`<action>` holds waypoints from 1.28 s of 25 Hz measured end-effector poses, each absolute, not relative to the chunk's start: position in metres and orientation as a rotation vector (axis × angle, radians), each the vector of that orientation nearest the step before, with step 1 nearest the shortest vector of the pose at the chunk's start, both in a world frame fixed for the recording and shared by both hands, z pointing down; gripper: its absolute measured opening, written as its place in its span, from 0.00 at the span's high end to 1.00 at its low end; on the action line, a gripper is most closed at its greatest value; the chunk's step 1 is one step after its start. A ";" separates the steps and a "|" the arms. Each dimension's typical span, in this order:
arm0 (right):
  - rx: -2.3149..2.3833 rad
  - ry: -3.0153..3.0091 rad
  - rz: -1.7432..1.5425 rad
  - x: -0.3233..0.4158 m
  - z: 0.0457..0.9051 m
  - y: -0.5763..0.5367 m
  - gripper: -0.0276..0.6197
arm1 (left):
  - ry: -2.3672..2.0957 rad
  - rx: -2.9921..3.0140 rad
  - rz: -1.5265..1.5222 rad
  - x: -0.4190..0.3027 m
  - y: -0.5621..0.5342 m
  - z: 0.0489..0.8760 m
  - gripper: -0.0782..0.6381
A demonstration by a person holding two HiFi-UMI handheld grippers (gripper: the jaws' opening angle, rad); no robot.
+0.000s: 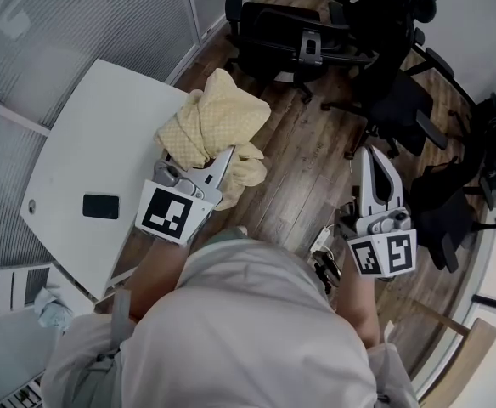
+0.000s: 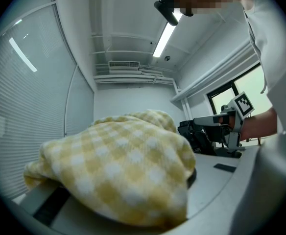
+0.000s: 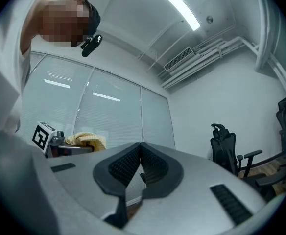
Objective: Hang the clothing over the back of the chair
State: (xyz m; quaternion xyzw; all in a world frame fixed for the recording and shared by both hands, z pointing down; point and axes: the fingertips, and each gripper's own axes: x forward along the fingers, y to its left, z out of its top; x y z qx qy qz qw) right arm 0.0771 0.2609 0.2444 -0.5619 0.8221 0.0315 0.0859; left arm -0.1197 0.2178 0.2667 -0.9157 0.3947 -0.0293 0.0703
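We record a white table (image 1: 78,143) at the left and black office chairs (image 1: 290,36) across the wooden floor (image 1: 303,164), well apart from it. The yellow checked clothing (image 1: 214,126) hangs bunched just off the table's right edge, grasped by the left gripper (image 1: 224,164), whose jaws it covers. The right gripper (image 1: 374,155) is clenched on nothing over the floor, and a dark phone (image 1: 101,206) lies by the table's near edge.
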 end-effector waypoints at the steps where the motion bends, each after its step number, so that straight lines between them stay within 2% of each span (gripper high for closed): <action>1: -1.679 2.449 0.095 0.076 0.244 0.259 0.93 | 1.180 -2.758 -0.088 -0.120 0.215 0.266 0.81; 19: -1.713 2.454 0.114 0.048 0.240 0.242 0.93 | 1.147 -2.771 -0.068 -0.146 0.193 0.263 0.81; 32: -1.730 2.466 0.091 0.060 0.253 0.240 0.93 | 1.161 -2.782 -0.117 -0.136 0.195 0.281 0.81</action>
